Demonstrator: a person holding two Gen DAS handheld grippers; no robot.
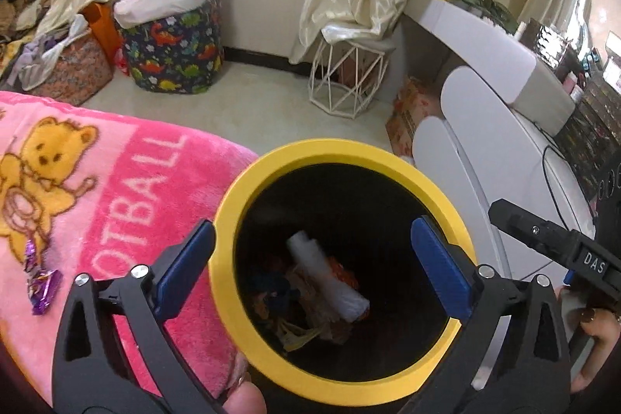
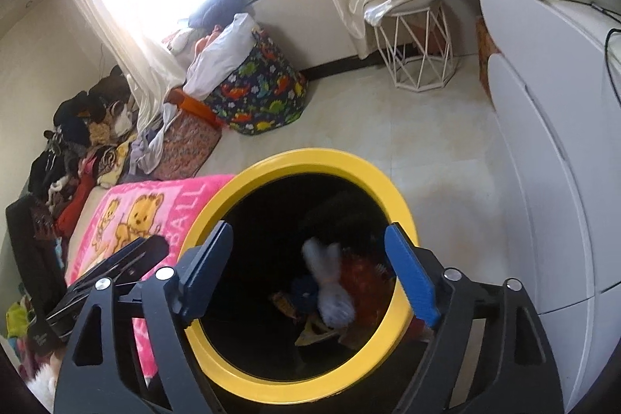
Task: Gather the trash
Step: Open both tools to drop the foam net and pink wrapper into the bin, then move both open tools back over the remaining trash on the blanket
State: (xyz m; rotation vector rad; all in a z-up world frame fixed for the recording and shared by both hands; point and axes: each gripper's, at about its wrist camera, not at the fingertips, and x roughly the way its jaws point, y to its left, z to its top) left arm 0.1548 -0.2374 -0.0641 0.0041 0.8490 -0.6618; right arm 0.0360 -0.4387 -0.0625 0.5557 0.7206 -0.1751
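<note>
A black trash bin with a yellow rim (image 1: 248,177) stands on the floor beside the bed; it also shows in the right wrist view (image 2: 392,181). Inside lie a white crumpled wrapper (image 1: 330,278) and several coloured scraps. In the right wrist view a blurred white piece (image 2: 330,282) is inside the bin. My left gripper (image 1: 310,266) is open and empty above the bin. My right gripper (image 2: 306,278) is open and empty above the bin too. Purple candy wrappers (image 1: 40,280) lie on the pink blanket (image 1: 116,181) left of the bin.
A white dresser (image 1: 504,158) stands right of the bin. A white wire stool (image 1: 349,76), a dinosaur-print basket (image 1: 174,57) and piles of clothes (image 2: 77,150) sit on the floor farther back, under the curtains.
</note>
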